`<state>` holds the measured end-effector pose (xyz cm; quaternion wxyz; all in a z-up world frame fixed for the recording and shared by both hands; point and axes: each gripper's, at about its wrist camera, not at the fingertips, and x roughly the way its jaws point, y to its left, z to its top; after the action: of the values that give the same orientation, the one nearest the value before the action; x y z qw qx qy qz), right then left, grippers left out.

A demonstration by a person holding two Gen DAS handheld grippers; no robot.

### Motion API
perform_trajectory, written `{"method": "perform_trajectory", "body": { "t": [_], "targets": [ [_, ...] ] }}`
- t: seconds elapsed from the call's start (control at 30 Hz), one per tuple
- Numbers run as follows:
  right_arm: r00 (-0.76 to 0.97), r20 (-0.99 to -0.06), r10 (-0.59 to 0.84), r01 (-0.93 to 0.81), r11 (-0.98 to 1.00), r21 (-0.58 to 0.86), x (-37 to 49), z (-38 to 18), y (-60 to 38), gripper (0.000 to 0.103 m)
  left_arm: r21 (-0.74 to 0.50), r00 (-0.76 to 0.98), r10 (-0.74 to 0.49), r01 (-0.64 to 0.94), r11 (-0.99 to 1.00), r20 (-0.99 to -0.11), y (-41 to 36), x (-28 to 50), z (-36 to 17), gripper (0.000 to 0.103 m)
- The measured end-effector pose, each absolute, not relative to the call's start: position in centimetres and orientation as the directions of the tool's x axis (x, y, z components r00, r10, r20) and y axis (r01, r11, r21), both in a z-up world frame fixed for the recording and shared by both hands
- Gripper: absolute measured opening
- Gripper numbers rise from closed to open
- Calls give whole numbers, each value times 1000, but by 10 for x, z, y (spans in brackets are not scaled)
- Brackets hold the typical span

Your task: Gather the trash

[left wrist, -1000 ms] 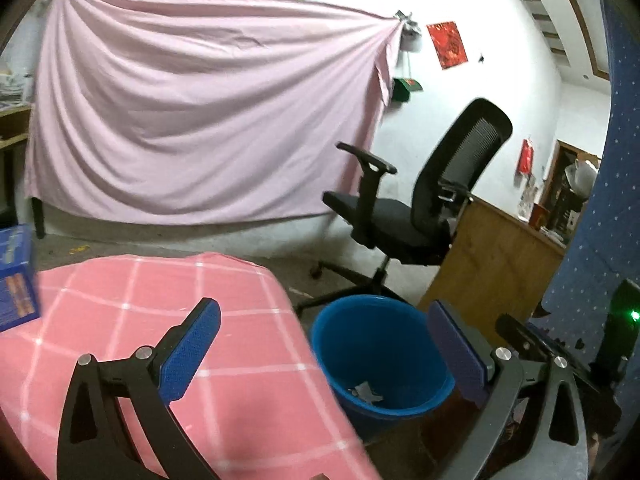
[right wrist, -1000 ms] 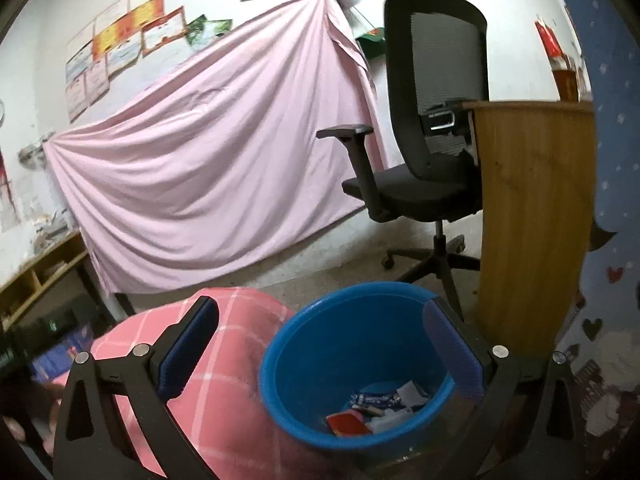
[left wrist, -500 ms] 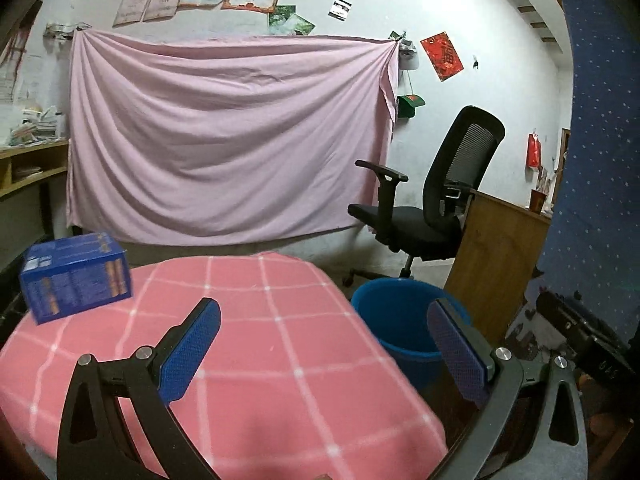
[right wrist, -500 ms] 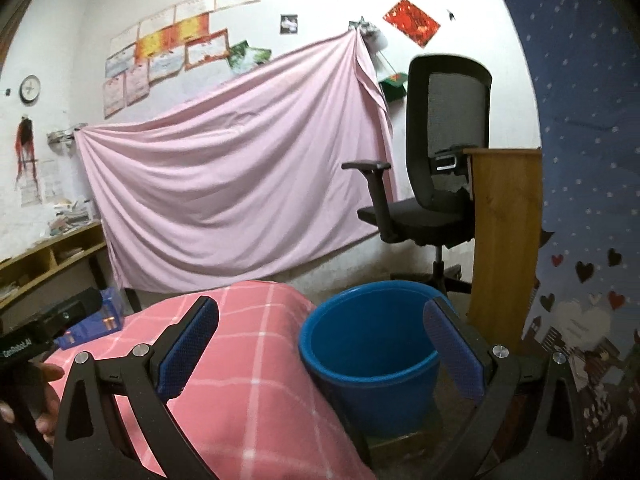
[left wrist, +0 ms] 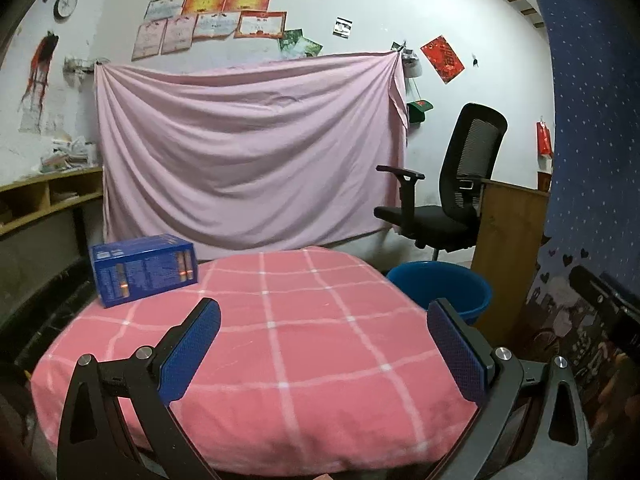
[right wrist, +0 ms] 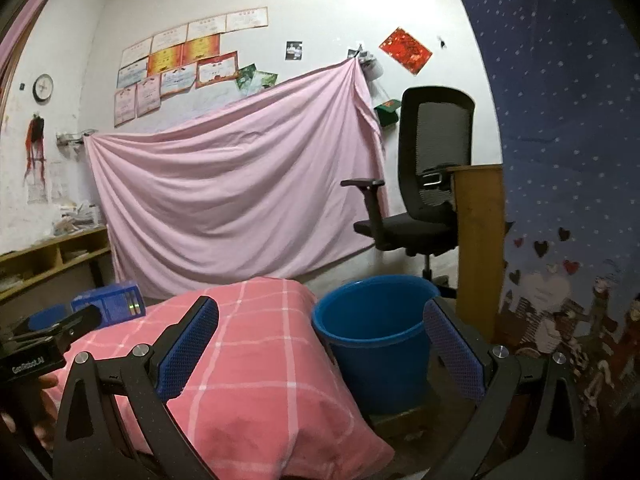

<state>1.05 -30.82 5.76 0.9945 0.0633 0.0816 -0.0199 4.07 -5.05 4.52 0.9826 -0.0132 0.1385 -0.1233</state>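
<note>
Left wrist view — blue box (left wrist: 144, 268) nearer center than before

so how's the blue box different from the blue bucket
The blue box is a closed rectangular carton with printed sides, while the blue bucket is round, plain and open at the top. The blue box sits up on the pink checked cloth; the blue bucket stands lower, beside the cloth's right edge. The box looks smaller than the bucket. Both are blue, and neither is touched by the tongs.

Left tongs (left wrist: 323, 344), right tongs (right wrist: 321, 343) spread wide, empty.
</note>
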Motion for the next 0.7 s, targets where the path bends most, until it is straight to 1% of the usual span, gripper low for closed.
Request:
{"method": "perform_trajectory", "body": {
  "t": [0.17, 0.3, 0.7],
  "targets": [
    [989, -130, -67, 79, 993, 93, -11, 49, -296, 103, -71, 936, -231, 220, 973, -267, -42, 27, 31, 101],
    [990, -112, -80, 90, 992, 87, -20, 43, -292, 103, -68, 933, -235, 225, 972, -272, -45, 26, 29, 101],
    [988, -133, -73, 82, 994, 66, -19, 36, -286, 103, -70, 935, -232, 221, 973, -269, -44, 26, 29, 101]
  ]
}}
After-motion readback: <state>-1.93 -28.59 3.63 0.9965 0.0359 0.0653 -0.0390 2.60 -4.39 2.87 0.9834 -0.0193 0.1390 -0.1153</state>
